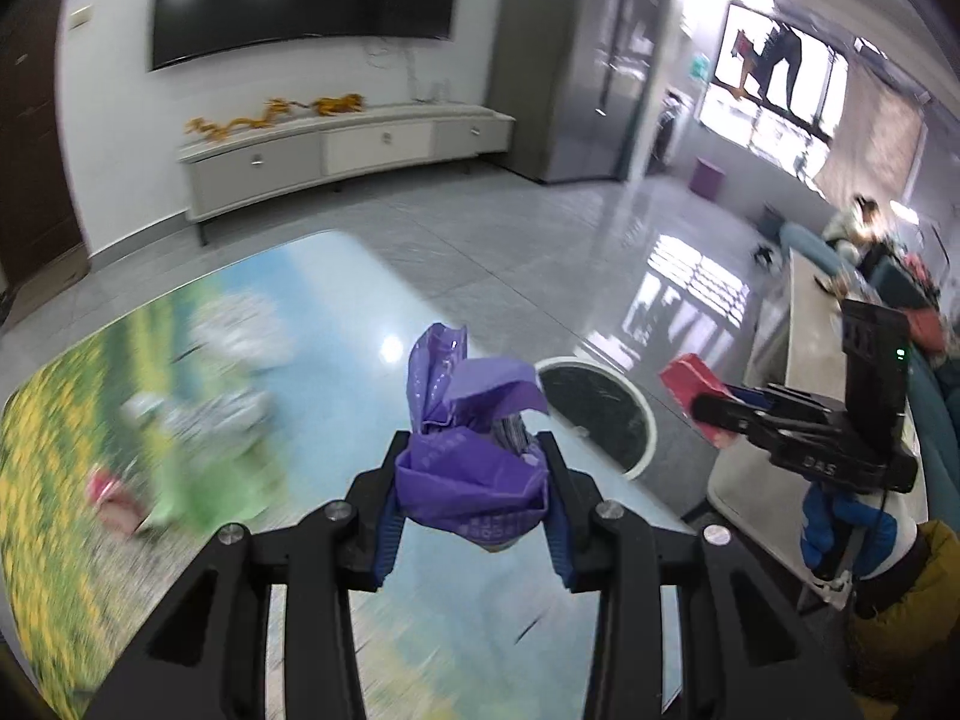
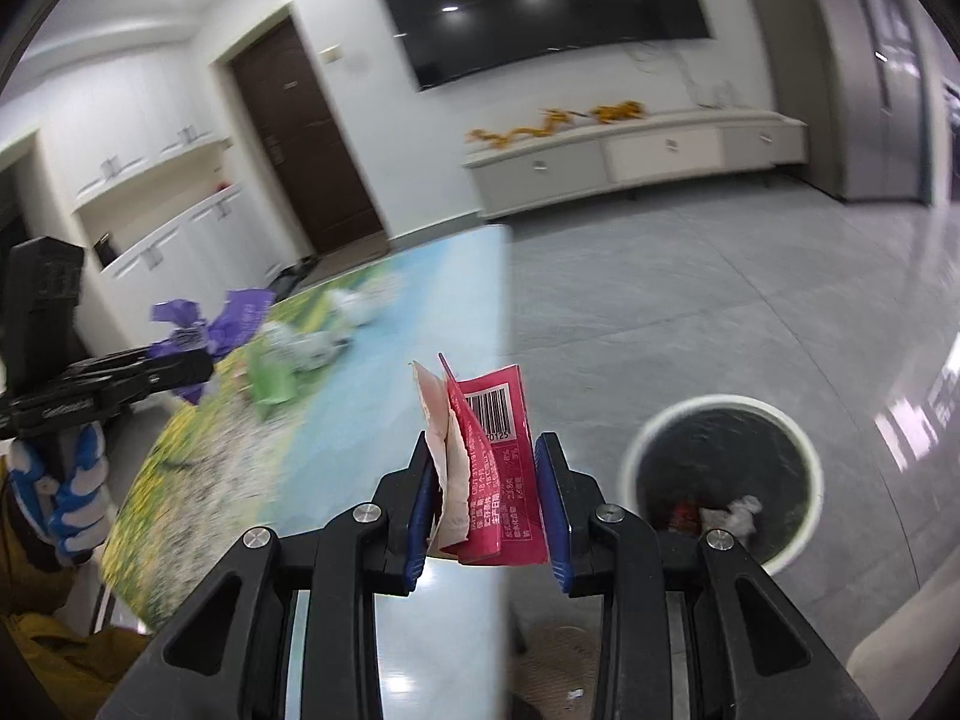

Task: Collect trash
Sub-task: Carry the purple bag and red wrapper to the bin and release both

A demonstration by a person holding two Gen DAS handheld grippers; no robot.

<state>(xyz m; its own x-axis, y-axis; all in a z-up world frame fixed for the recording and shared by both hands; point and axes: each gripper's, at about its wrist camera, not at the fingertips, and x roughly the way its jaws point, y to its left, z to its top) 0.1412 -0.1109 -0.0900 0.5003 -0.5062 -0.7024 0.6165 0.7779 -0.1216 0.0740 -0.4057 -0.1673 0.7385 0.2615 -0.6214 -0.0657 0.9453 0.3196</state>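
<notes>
Both grippers are black, with blue ribbed pads (image 1: 389, 531) and silver screws (image 2: 369, 513). The person wears blue-and-white gloves (image 2: 78, 495) and mustard-yellow sleeves (image 1: 912, 612).

Walls: white, with a large dark television (image 2: 540, 6) mounted on one
Door: dark brown (image 2: 306, 138)
Furniture: long low pale cabinet (image 1: 342, 153) beneath the screen
Floor: glossy grey tiles (image 2: 690, 312)
Light: bright window (image 1: 774, 90), ceiling spots reflected
</notes>
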